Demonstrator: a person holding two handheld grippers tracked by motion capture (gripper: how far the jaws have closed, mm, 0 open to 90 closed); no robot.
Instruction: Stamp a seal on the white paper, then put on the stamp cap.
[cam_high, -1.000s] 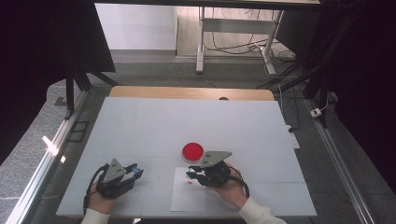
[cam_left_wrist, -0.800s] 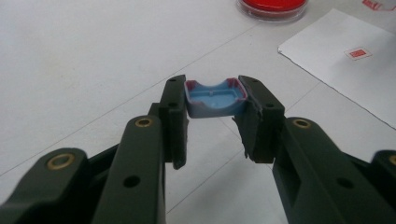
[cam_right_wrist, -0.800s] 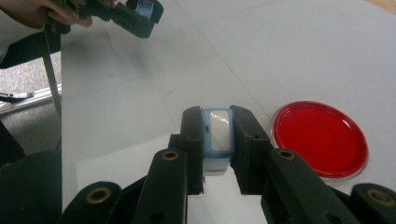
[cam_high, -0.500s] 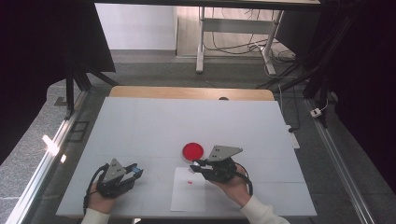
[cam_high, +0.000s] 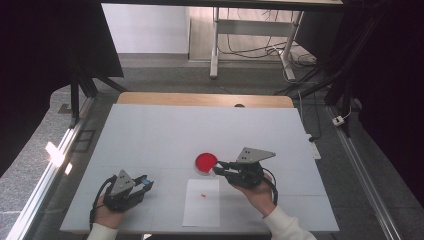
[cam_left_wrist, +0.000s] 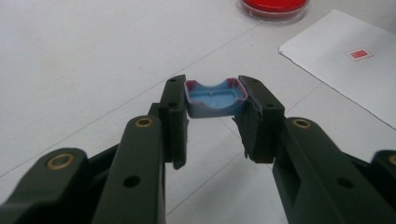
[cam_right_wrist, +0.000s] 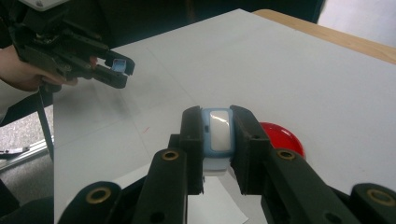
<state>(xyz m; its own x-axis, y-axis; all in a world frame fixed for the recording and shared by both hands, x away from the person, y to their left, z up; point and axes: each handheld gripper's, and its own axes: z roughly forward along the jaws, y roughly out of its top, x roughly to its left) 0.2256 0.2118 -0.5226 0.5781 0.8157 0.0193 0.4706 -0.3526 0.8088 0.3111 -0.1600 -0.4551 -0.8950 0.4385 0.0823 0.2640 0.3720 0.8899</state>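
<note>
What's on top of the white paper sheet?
On the paper sheet sits one small red stamp mark. The right tool, gripping the blue stamp, hides part of it.

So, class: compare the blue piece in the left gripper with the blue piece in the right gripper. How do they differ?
The left gripper holds a hollow blue cap, its open side facing the camera, with red smears along its rim. The right gripper holds a blue stamp body with a smooth white face on top. The cap sits low near the table; the stamp body is beside the red dish. Both are light blue and clamped between black jaws.
</note>
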